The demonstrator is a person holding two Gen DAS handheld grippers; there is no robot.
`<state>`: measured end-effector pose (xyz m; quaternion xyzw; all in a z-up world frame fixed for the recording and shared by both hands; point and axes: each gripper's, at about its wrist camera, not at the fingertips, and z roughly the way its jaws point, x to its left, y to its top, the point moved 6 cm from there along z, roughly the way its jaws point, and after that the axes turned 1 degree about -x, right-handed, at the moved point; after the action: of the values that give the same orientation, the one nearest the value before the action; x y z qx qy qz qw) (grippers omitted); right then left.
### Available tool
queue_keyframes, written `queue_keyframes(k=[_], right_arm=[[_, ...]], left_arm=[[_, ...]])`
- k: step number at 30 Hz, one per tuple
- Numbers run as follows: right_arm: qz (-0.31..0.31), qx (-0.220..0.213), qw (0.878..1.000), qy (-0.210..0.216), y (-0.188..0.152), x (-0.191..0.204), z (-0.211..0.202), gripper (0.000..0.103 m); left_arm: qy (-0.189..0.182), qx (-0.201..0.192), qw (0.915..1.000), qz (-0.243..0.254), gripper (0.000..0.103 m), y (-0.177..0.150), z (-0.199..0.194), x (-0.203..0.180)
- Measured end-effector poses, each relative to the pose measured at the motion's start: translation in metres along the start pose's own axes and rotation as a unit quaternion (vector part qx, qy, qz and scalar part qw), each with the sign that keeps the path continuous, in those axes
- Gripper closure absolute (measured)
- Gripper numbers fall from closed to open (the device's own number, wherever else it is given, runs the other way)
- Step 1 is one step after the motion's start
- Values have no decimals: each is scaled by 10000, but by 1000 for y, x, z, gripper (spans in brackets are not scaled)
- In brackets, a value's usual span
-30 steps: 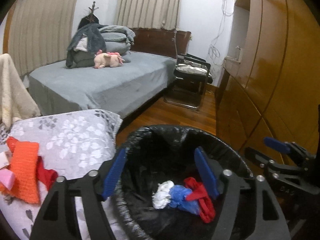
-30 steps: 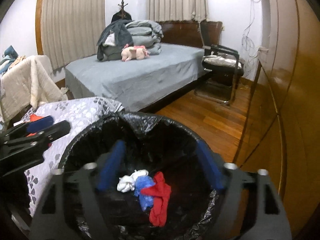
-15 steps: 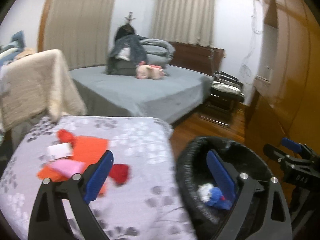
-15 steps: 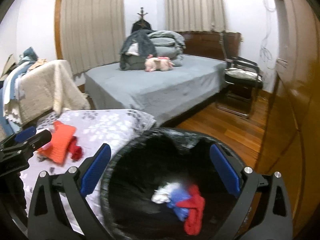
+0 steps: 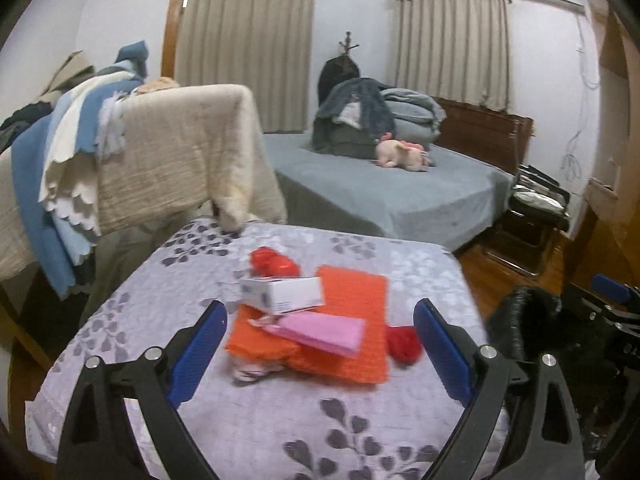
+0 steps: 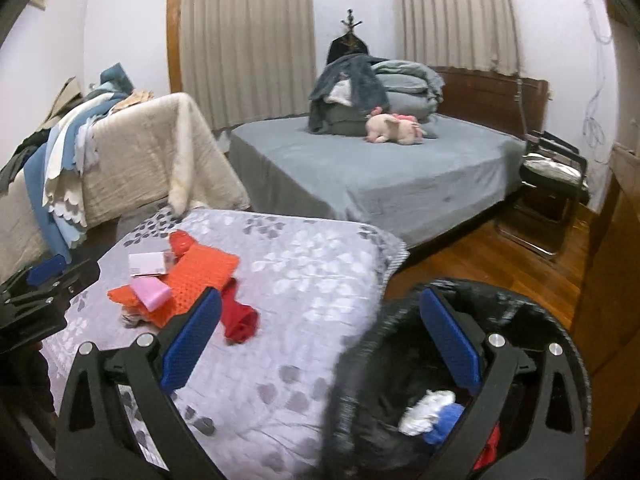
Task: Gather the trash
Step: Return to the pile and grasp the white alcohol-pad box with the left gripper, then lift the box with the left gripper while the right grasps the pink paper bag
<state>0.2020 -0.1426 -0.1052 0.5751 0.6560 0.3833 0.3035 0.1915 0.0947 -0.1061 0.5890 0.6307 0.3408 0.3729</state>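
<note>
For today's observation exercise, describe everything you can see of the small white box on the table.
The small white box is a rectangular carton, seemingly cardboard, white with bluish printing on one end that is too blurred to read. It looks closed and lies on its side, slightly tilted, resting on the orange mat on the floral tablecloth. A pink packet lies just in front of it and a red cloth behind. Neither claw touches it.

dim, even indoor light; strong fisheye bending with dark corners, slight motion blur nearby.
</note>
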Motion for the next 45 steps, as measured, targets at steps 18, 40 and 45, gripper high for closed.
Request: queue_keyframes(k=[18, 40, 45], right_arm=[[-176, 184, 9996, 147, 23, 47, 102, 7], [-210, 409, 9985, 287, 14, 60, 138, 7], [-234, 368, 9984, 348, 15, 66, 130, 7]], left_arm=[[217, 419, 9989, -64, 12, 2, 99, 24], [151, 908, 9956, -193, 35, -11, 133, 39], [91, 832, 9963, -204, 36, -11, 109, 48]])
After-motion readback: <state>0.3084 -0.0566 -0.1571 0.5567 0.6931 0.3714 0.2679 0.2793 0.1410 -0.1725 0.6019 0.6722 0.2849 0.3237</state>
